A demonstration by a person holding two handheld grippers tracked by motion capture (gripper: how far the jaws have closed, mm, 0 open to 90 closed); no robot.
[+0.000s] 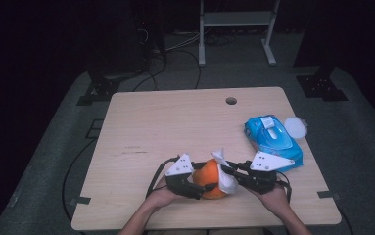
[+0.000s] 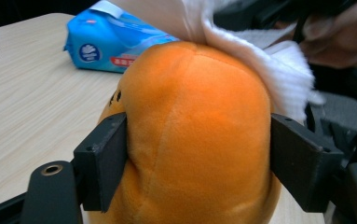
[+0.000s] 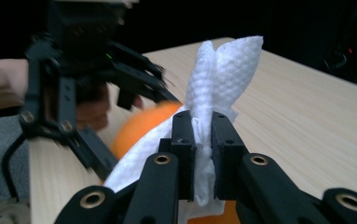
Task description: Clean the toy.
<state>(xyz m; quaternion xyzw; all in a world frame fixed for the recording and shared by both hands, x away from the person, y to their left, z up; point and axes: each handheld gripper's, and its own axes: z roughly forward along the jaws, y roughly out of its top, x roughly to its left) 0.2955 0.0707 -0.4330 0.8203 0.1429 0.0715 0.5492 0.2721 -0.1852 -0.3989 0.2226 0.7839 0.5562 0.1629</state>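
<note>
Left gripper [image 2: 197, 158] clamps the orange plush toy [image 2: 199, 140] at the table's [image 1: 175, 127] near edge; right gripper [image 3: 203, 154] pinches a white wipe [image 3: 223, 79] draped over it. Risk: soft, rounded plush may squirm free under rubbing, or the thin, dimpled wipe could slip out.

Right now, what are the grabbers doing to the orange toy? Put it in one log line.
left gripper: shut on orange plush toy | right gripper: shut on white wipe, wipe on toy | blue wipes pack: on table
</note>
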